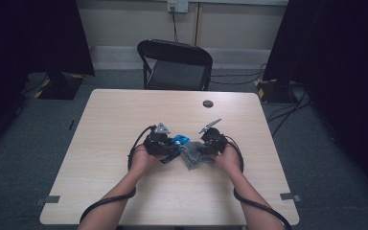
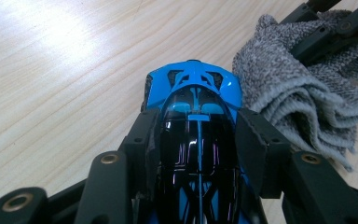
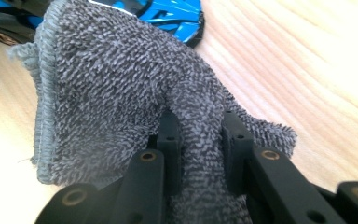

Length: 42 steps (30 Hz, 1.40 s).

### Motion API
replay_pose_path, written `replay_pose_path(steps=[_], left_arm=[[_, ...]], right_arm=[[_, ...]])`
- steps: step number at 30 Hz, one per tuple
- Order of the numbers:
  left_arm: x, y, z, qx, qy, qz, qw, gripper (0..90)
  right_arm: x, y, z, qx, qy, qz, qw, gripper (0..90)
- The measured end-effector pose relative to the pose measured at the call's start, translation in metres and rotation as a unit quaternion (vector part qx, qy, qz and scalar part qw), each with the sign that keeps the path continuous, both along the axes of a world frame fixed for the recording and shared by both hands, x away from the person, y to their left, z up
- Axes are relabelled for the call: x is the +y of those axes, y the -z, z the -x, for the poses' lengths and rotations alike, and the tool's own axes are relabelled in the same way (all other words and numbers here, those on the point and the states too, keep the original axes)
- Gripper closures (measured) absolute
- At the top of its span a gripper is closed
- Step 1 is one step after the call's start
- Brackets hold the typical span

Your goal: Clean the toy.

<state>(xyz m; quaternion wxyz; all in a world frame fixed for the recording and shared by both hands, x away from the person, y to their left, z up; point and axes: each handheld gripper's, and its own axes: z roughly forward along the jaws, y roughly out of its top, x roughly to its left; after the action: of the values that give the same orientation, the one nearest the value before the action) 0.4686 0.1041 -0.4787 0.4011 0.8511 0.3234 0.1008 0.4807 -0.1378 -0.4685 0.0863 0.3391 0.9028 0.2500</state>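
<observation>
The left gripper (image 2: 198,140) has its jaws partly closed on a blue and black toy car (image 2: 196,116), one pad pressing each side of its body; the car is held just above the desk (image 1: 124,115), near the middle. The right gripper (image 3: 198,135) has its jaws nearly shut on a fold of a grey cloth (image 3: 112,88) — the cloth hangs loose and touches the car's blue end. A black chair (image 1: 175,64) stands behind the desk.
</observation>
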Motion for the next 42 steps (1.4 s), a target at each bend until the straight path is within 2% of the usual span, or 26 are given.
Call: replay_pose_path(steps=[9,12,19,24,29,33,42], left_arm=[[0.000,0.000,0.000,0.000,0.000,0.000,1.0000,51.7],[0.000,0.000,0.000,-0.001,0.000,0.002,1.0000,51.7],[0.000,0.000,0.000,0.000,0.000,-0.001,1.0000,51.7],[0.000,0.000,0.000,0.000,0.001,0.001,1.0000,51.7],[0.000,0.000,0.000,0.000,0.000,-0.001,1.0000,51.6],[0.000,-0.001,-0.001,0.001,0.000,-0.001,1.0000,51.6],[-0.001,-0.003,-0.003,0.019,-0.011,0.004,0.9997,51.4]], right_arm=[[-0.011,0.000,-0.005,-0.007,0.025,0.003,0.9997,73.1],[-0.014,0.001,-0.006,-0.003,0.034,-0.009,0.9994,73.1],[-0.015,0.001,-0.007,-0.008,0.043,-0.008,0.9990,73.1],[-0.018,0.000,-0.008,-0.018,0.067,-0.007,0.9976,72.9],[-0.030,-0.003,-0.010,-0.019,0.083,-0.020,0.9962,72.6],[-0.035,-0.004,-0.009,-0.016,0.085,-0.027,0.9958,72.6],[-0.039,-0.015,0.003,-0.019,0.060,-0.054,0.9965,72.6]])
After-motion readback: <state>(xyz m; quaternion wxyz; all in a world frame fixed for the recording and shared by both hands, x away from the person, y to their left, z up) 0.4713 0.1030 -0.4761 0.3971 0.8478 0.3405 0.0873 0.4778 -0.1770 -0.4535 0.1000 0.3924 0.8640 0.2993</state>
